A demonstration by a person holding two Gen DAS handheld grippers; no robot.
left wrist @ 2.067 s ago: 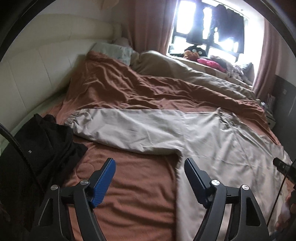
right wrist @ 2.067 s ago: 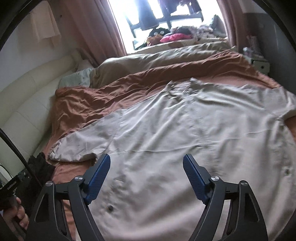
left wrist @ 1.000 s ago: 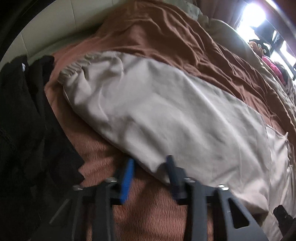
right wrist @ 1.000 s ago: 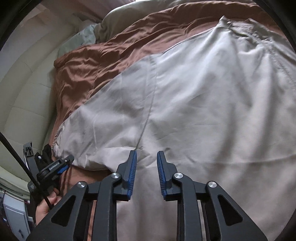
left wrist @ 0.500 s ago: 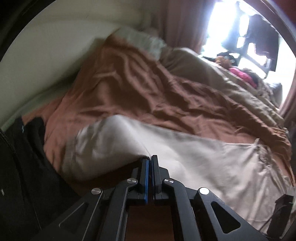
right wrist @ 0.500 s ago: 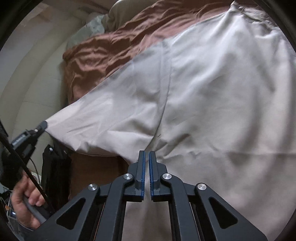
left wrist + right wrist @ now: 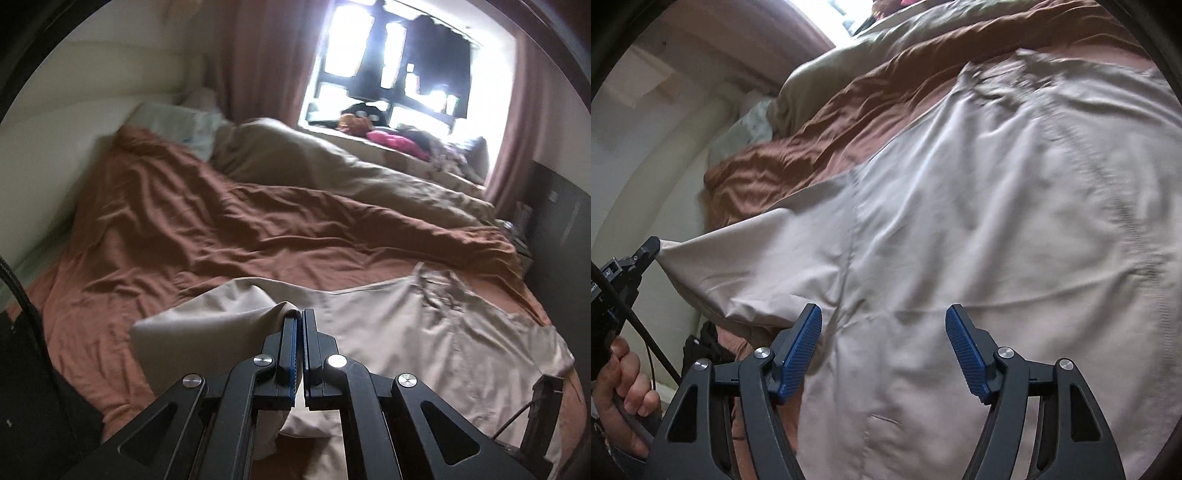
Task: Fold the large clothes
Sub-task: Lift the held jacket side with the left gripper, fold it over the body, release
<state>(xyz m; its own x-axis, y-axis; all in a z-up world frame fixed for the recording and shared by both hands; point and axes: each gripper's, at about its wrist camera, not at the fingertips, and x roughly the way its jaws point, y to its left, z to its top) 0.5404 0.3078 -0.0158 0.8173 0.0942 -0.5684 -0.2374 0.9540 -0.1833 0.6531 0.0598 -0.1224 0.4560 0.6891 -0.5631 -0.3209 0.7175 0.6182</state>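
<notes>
covering most of the bed is a rumpled rust-brown duvet (image 7: 207,229), and behind it lies a second, beige duvet (image 7: 332,173) along the window side. a pale pillow (image 7: 177,123) sits at the cream padded headboard (image 7: 55,147). the window (image 7: 391,62) is very bright, with reddish curtains (image 7: 255,55) at both sides and dark clothes hanging in front of the glass. on the sill there is a heap of things, one of them pink (image 7: 393,140); what the others are i cannot tell. a dark garment (image 7: 44,398) lies at the near left edge of the bed.

the task's thing, a large beige jacket (image 7: 979,221), is spread flat on the brown duvet, near the front of the bed. its sleeve (image 7: 218,314) is lifted off the cover and pulled to the left.

the left gripper (image 7: 298,317) has its jaws pressed together on the sleeve cloth, which hangs down on both sides of the fingers. in the right wrist view a hand (image 7: 620,387) holds this tool at the left edge. the right gripper (image 7: 882,325) has just been opening its jaws; now they stand spread apart over the jacket body and pinch nothing, the cloth lying under them.
</notes>
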